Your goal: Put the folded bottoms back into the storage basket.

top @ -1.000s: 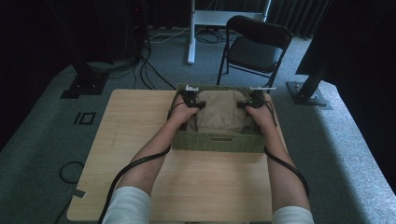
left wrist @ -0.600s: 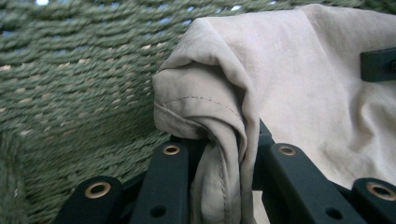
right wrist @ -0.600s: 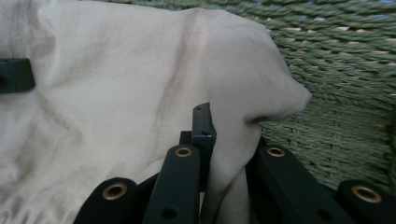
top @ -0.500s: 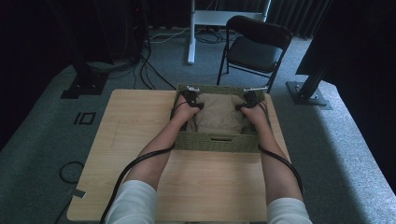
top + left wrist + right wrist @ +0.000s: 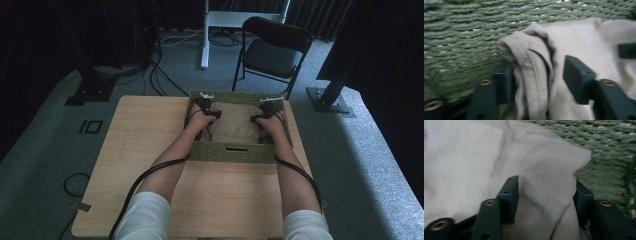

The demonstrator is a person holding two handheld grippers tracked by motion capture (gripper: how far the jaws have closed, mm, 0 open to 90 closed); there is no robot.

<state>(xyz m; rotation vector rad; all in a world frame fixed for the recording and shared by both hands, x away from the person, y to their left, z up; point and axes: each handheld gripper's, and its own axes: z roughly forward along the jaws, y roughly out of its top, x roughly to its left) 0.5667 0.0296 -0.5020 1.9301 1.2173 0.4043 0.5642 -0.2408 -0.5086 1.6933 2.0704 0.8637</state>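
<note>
Opening both sets of jaws is the change: a second ago each gripper was clamped on a corner of the beige folded cloth (image 5: 235,125) above the green woven basket (image 5: 232,152), and both hands have since come down into it. Now the left gripper (image 5: 537,75) stands spread with a seamed fold of the cloth (image 5: 534,65) loose between its jaws, right pad clear of the fabric. The right gripper (image 5: 546,197) is likewise spread, a bunched corner of cloth (image 5: 544,177) between the jaws, not visibly squeezed. Cloth lies inside the basket, against its far wall. Reads as release: placement looks done, next move likely withdrawing upward without snagging fabric. No brands, labels or writing legible anywhere.
</note>
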